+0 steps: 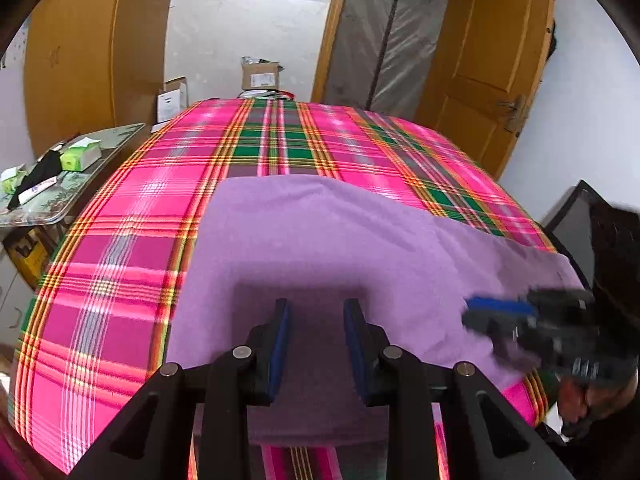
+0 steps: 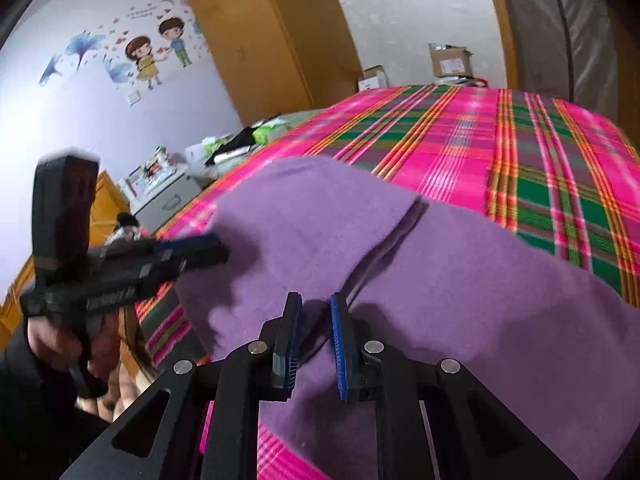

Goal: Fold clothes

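A purple garment (image 1: 320,240) lies spread on the pink and green plaid bed cover (image 1: 120,260), near the front edge. In the right wrist view the purple garment (image 2: 460,280) shows a folded upper layer at its left part, with a crease running toward me. My left gripper (image 1: 316,308) hovers over the garment's near middle, open, with nothing between its blue pads. My right gripper (image 2: 315,300) stands just above the cloth with a narrow gap between its pads, open, gripping nothing. The right gripper (image 1: 468,314) appears blurred at the garment's right edge, and the left gripper (image 2: 222,250) at its left edge.
A low side table (image 1: 108,136) with tissue boxes stands left of the bed. Cardboard boxes (image 1: 260,74) sit beyond the far end. A wooden door (image 1: 488,60) and a wardrobe (image 1: 80,40) line the walls. A dark screen (image 1: 572,220) stands at the right. A hand (image 2: 60,340) holds the left gripper.
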Motion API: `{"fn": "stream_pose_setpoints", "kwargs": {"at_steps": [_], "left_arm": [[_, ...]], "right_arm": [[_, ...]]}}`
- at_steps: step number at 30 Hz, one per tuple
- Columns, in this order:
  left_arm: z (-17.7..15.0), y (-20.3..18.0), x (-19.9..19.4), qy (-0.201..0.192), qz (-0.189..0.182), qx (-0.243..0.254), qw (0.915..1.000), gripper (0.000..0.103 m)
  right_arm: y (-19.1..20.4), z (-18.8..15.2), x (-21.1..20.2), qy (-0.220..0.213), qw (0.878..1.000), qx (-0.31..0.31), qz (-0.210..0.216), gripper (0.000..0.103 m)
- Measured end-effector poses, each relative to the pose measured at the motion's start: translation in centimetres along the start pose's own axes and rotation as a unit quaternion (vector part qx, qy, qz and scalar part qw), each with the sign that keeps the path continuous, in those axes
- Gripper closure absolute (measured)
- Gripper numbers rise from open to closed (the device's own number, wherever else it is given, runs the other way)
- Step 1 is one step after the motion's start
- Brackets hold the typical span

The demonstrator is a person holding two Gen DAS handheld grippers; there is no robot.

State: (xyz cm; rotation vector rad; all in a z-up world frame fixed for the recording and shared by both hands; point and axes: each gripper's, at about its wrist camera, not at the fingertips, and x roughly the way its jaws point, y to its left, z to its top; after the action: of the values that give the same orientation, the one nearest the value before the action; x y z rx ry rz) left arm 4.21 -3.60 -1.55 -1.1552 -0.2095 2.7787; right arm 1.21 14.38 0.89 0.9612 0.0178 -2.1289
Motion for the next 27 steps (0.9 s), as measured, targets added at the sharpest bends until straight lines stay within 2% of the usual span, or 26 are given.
{"fn": "stream_pose_setpoints", "kwargs": {"at_steps": [5,21,25,27], "left_arm": [[-0.2,-0.2,1.5,0.021,0.019,-0.009,0.9996,0.075],[-0.9,-0.9,1.7,0.010,0.047,0.008,0.9988,0.074],[-0.9,-1.1,1.8,0.008,0.052,0.005,0.9986,0.074],[-0.9,-1.2,1.8,0.009,0.055,0.005,0.9984,0.074]], "right_arm": [[0.0,-0.7,0.3,0.008,1.000,-0.003,-0.003,0.088],[-0.1,-1.0,0.2,0.002,1.000,0.008,-0.003,0.083],[-0.4,-1.1,0.1,-0.001,1.000,0.019,-0.013,0.068],[-0.5,-1.2,0.1,-0.002,1.000,0.025,-0.017,0.067]]}}
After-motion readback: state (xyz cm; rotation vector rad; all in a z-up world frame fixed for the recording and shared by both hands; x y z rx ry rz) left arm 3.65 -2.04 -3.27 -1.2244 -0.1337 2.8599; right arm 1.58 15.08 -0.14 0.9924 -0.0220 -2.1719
